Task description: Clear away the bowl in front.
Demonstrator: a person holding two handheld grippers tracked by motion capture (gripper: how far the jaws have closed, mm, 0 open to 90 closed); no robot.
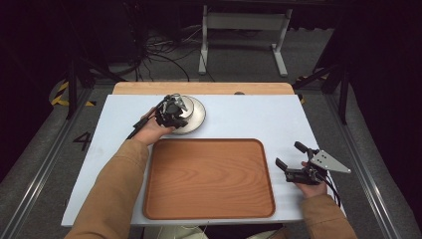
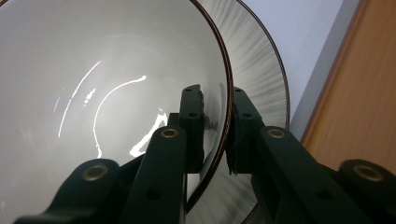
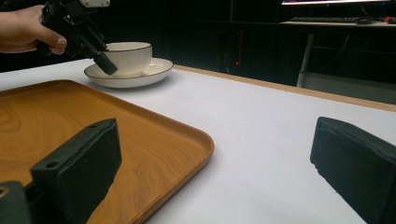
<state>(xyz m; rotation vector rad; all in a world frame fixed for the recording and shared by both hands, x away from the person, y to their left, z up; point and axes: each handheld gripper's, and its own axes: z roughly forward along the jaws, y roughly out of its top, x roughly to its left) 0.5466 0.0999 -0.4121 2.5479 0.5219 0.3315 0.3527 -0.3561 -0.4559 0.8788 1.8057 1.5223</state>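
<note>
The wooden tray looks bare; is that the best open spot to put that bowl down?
Yes: the wooden tray holds nothing. The white table is also free between the plate and the right hand-held gripper. It is crowded only at the back left, where the left hand-held gripper pinches the bowl rim.

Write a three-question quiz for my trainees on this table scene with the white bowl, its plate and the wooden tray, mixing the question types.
1. True or false: the left gripper has its jaws shut on the rim of the white ceramic bowl with the dark rim.
2. The bowl stands on: A) the rounded rectangular wooden tray; B) the white ribbed plate; C) the bare pale blue table top.
3. In a word or two, how do the right gripper's jaws stand, and is anything between them?

Key
1. True: one jaw is inside the bowl, the other outside, pressing the rim.
2. B
3. Wide open, holding nothing, beside the tray's right edge.
</note>
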